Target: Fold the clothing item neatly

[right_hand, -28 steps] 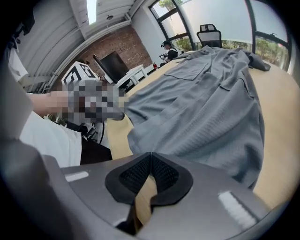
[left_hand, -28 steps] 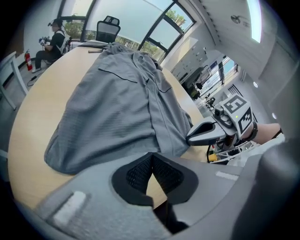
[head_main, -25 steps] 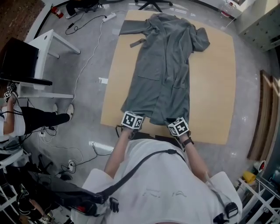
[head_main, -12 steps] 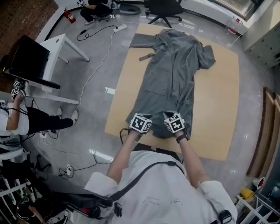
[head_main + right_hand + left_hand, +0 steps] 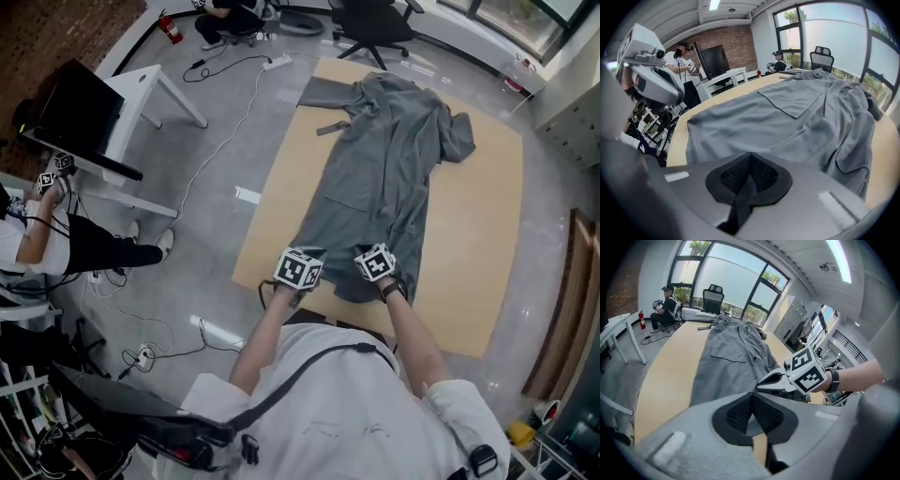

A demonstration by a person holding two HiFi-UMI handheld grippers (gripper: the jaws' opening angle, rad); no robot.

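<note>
A long grey robe [image 5: 384, 159] lies lengthwise on the tan table [image 5: 478, 244], collar at the far end and hem towards me. My left gripper [image 5: 307, 258] is at the hem's left part, shut, with pale grey cloth showing between its pads [image 5: 740, 411]. My right gripper [image 5: 372, 253] is a hand's width to its right, shut on a dark fold of the hem that hangs between its pads [image 5: 761, 171]. In the left gripper view the right gripper [image 5: 787, 378] lies on the cloth. A loose belt piece [image 5: 328, 128] rests at the robe's far left.
A white desk [image 5: 155, 89] with a dark monitor [image 5: 80, 117] stands left of the table, where a seated person [image 5: 37, 234] holds grippers. Cables [image 5: 225, 103] run across the grey floor. An office chair [image 5: 375, 14] and another person are beyond the far end.
My right gripper has slid left along the hem towards the left one, so the two now sit close together. The near hem has bunched narrower between them.
</note>
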